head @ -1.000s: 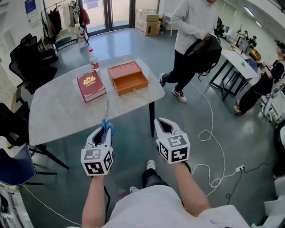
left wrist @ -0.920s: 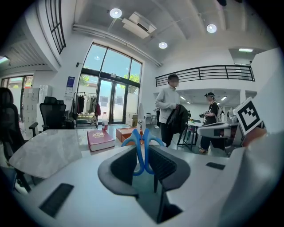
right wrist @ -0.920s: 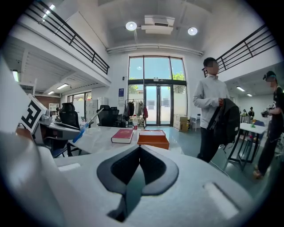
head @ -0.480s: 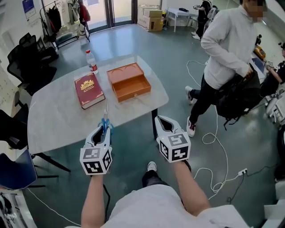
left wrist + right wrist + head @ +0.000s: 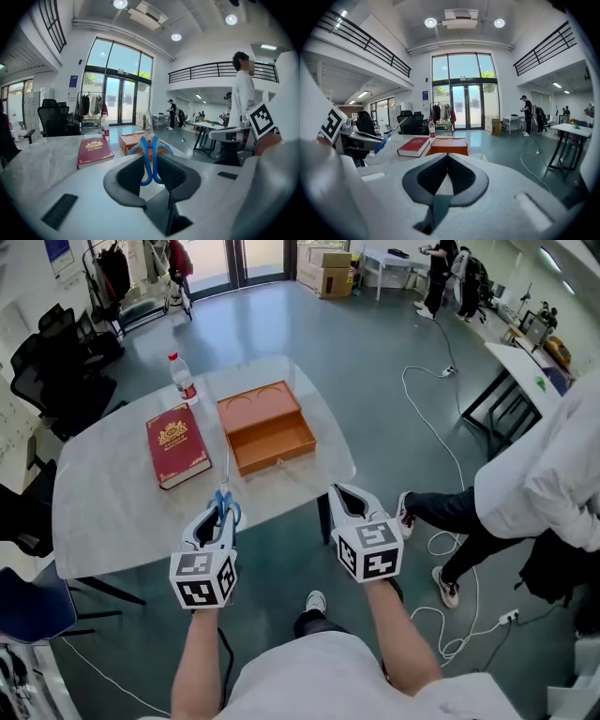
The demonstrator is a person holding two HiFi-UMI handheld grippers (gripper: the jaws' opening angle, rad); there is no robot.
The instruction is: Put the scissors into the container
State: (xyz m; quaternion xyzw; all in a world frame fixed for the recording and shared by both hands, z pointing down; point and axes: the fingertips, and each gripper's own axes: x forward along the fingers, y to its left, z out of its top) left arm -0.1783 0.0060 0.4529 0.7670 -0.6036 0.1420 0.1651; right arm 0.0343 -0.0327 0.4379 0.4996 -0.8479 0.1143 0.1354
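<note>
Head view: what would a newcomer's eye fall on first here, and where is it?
The blue-handled scissors stand out, clamped in the left gripper with their blades pointing toward the table. Beyond them, an open orange container sits on that white table, with a red book beside it.

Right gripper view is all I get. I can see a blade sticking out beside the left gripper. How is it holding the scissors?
Observer: The left gripper is shut on the scissors at the blue handle loops. The blades point forward, away from the person.
Operator: Good. From my low angle I only see the side of the orange box. Is it ready to take them?
Observer: In the head view, the orange container lies open on the table, with its lid laid back behind it and nothing inside.
</note>
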